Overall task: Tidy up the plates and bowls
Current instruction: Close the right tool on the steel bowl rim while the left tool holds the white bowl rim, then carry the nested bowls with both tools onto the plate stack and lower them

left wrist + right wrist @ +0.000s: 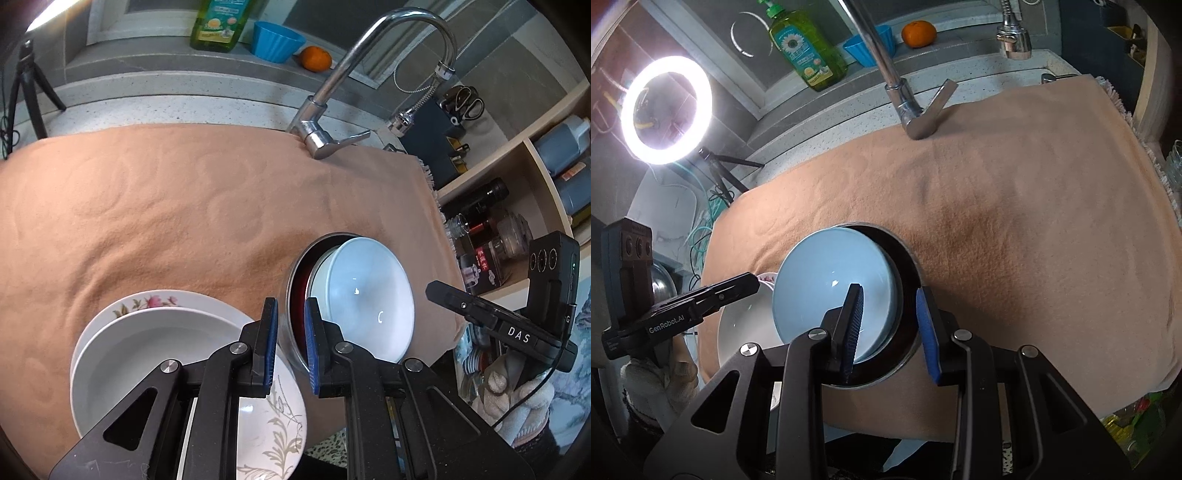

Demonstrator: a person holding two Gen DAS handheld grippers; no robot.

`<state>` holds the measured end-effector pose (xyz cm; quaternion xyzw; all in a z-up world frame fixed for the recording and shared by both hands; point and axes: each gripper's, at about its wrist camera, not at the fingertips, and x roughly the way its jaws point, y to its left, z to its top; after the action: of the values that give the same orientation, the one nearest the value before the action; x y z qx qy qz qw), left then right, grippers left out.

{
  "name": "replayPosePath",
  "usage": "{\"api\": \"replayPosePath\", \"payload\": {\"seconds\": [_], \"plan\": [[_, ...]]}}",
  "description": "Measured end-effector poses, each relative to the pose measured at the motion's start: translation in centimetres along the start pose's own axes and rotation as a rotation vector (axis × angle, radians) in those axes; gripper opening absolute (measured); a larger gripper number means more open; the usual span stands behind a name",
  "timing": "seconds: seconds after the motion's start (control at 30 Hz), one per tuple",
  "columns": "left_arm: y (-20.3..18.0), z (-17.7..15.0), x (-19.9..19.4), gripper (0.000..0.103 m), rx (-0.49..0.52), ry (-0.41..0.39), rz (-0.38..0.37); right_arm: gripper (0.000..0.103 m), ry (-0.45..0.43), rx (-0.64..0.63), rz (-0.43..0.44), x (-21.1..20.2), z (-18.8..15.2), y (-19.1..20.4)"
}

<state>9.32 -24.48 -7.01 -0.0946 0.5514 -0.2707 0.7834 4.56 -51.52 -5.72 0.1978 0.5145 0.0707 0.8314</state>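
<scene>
Counter draped with a peach towel [166, 203], faucet [332, 85] at its far edge.

Bowls: pale blue bowl [827, 280] nested in a metal bowl [295, 258] with a dark red inside, sitting tilted and off-centre toward the left of it. Rim of a further pale bowl visible under the blue one. Stack located on the towel, near its front edge.

Plates: plain white plate [147, 350] on top of a flower-patterned plate [147, 301], just left of the bowls. A third plate with a grey leaf pattern [280, 435] nearer the front, partly hidden behind the tool; its relation to the stack unclear.

Left gripper [291, 306]: above the gap between plates and bowls, jaws drawn in to a narrow slot, nothing between them.

Right gripper [889, 295]: above the near rim of the bowl stack, jaws parted moderately, one finger over the blue bowl's inside, the other outside the metal rim. No pressing contact visible; nothing held.

Behind the faucet, on the ledge: green soap bottle [809, 48], blue cup [277, 40], orange [919, 33]. Lit ring light [666, 109] at far left.
</scene>
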Motion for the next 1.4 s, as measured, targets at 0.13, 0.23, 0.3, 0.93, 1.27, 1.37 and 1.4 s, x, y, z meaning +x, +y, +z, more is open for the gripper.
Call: {"api": "replayPosePath", "payload": {"seconds": [0.13, 0.23, 0.3, 0.93, 1.27, 1.37, 1.4], "plan": [[0.2, -0.2, 0.5, 0.012, -0.012, 0.015, -0.011, 0.031, -0.002, 0.026, -0.011, 0.0, -0.2, -1.1], [0.1, -0.3, 0.9, 0.012, -0.012, 0.027, -0.015, 0.031, 0.008, 0.043, -0.011, 0.3, -0.3, -1.8], [0.1, -0.5, 1.2, 0.012, -0.018, 0.035, -0.020, 0.031, 0.016, 0.052, -0.009, 0.5, -0.5, -2.1], [0.5, -1.2, 2.7, 0.012, -0.042, 0.080, -0.057, 0.024, 0.108, 0.131, 0.058, 3.6, -1.4, -3.8], [0.6, -1.2, 3.0, 0.009, -0.034, 0.079, -0.066, 0.012, 0.120, 0.131, 0.070, 4.1, -1.6, -3.5], [0.6, -1.2, 3.0, 0.009, -0.034, 0.078, -0.066, 0.012, 0.120, 0.132, 0.068, 4.0, -1.5, -3.5], [0.6, -1.1, 3.0, 0.009, -0.032, 0.077, -0.064, 0.012, 0.120, 0.131, 0.066, 4.0, -1.5, -3.4]]}}
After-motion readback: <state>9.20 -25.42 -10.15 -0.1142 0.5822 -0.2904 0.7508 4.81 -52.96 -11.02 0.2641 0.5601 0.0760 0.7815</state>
